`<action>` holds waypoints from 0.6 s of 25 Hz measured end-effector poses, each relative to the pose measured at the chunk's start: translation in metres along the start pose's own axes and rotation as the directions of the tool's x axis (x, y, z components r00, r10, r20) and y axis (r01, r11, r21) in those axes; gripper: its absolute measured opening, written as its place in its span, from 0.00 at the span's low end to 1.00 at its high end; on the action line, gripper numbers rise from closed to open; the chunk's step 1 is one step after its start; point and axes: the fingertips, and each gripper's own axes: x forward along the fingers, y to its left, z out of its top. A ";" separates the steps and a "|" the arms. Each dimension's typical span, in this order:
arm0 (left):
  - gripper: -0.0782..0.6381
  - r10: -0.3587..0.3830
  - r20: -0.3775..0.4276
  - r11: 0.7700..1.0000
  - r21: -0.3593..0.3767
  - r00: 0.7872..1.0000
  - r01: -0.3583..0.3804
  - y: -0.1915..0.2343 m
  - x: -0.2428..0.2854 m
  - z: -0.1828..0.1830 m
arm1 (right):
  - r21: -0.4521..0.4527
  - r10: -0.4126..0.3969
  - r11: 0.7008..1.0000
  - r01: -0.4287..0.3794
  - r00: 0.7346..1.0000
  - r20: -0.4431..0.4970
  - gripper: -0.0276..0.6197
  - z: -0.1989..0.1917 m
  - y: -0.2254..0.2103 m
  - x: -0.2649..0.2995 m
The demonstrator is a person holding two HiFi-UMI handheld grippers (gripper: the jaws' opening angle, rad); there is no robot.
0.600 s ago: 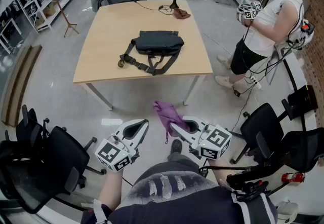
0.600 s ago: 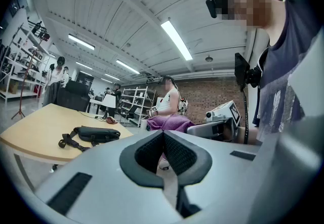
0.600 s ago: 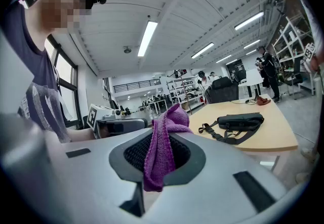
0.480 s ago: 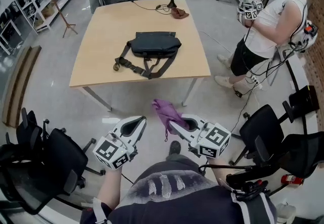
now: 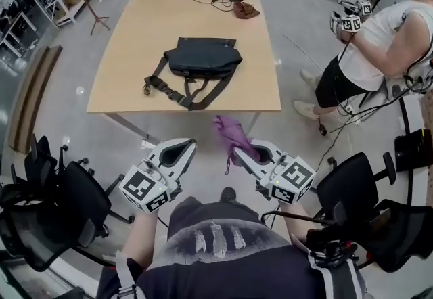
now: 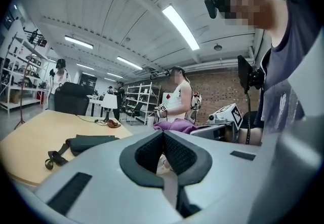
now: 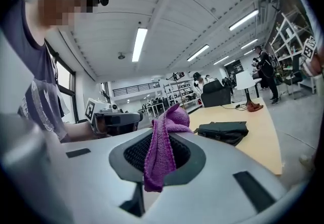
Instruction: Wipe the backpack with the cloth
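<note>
Backpack, one only, lies flat near the middle of the single wooden table, its straps trailing toward the near edge. It is well apart from the two grippers, which hang off the table's near side. One purple cloth is pinched in the right gripper, bunched above the jaws and dangling below. The left gripper, near it, has its jaws pressed together on nothing.

pale grey left gripper and right gripper carry black-and-white marker cubes; dark t-shirt, pale print.
</note>
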 end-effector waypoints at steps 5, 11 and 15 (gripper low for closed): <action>0.12 -0.006 -0.027 1.000 -0.016 1.000 0.005 0.024 0.027 -0.003 | 0.083 -0.047 0.995 0.048 0.999 -0.009 0.09 0.000 -0.038 0.008; 0.12 -0.077 -0.029 0.996 -0.048 0.997 0.075 0.070 0.059 -0.011 | 0.118 -0.229 0.964 0.239 0.969 -0.093 0.09 -0.004 -0.104 0.029; 0.12 -0.104 -0.016 0.992 -0.077 0.994 0.102 0.125 0.075 -0.009 | 0.087 -0.311 0.943 0.322 0.943 -0.114 0.09 0.014 -0.141 0.057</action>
